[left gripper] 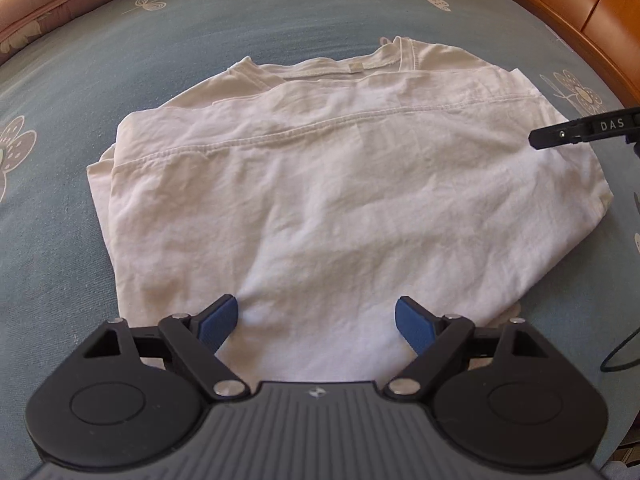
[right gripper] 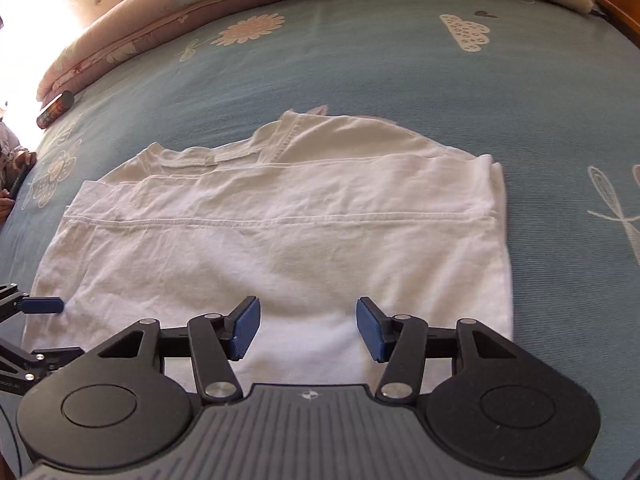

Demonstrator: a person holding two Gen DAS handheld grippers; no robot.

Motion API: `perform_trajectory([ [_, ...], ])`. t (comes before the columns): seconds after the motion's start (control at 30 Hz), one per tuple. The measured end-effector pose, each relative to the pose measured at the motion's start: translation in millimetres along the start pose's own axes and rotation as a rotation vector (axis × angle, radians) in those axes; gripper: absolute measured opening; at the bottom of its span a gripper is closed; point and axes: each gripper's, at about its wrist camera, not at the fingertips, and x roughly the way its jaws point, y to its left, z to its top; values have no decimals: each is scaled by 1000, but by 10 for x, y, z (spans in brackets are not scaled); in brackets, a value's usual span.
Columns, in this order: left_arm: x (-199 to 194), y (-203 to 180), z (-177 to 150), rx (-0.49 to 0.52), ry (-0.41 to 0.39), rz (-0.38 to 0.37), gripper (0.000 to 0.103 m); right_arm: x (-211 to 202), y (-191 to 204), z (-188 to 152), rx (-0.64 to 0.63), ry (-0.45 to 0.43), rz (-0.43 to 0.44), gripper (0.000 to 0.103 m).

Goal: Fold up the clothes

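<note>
Left gripper [left gripper: 316, 322]: jaws spread wide, nothing between the blue pads [left gripper: 218, 322]; it points steeply down, the pads hanging apart above the near edge of the white shirt [left gripper: 320, 184].
Left gripper, seen from the right wrist: one blue pad [right gripper: 42, 305] and black linkage enter at the left edge, low over the shirt's near left corner.
Right gripper [right gripper: 309, 328]: jaws parted, though less wide than the left's — blue pads [right gripper: 245, 328] clear of the cloth, nothing held.
Right gripper, seen from the left wrist: one black finger [left gripper: 576, 130] reaches in from the right edge over the shirt's right side.
Pose: both tilt steeply down, side by side.
</note>
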Motion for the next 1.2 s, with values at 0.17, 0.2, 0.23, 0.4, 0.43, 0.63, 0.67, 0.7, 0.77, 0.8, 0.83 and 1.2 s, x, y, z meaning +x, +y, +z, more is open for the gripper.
perform_trajectory([
  [0.17,-117,-101,-48,-32,-5,-32,86,-230,-49,-101,60,-25,38,65],
  [0.2,-108,-146,-61,-23,3,-32,86,-212,9,-140,46,-15,41,66],
  [0.23,-98,-185,-78,-15,12,-34,86,-194,67,-179,31,-5,44,66],
  [0.4,-59,-183,-316,-33,67,-21,86,-90,36,-425,71,58,-55,69],
  [0.43,-74,-192,-341,-26,78,-16,86,-110,10,-465,80,54,-58,70],
  [0.63,-331,-122,-232,-34,-27,33,86,-206,37,-523,117,77,-53,71],
  [0.67,-348,-88,-191,-35,-47,63,86,-207,68,-509,120,80,-50,71],
  [0.7,-362,-39,-148,-48,-70,97,86,-205,100,-493,122,82,-45,71],
  [0.77,-390,69,-101,-88,-108,139,86,-211,171,-461,120,75,-32,71],
  [0.8,-411,125,-98,-112,-122,161,85,-211,216,-438,116,71,-22,71],
  [0.83,-426,179,-109,-136,-127,180,84,-210,252,-423,110,67,-15,71],
  [1.2,-394,600,-590,-341,-11,150,36,-119,477,-386,55,94,12,71],
])
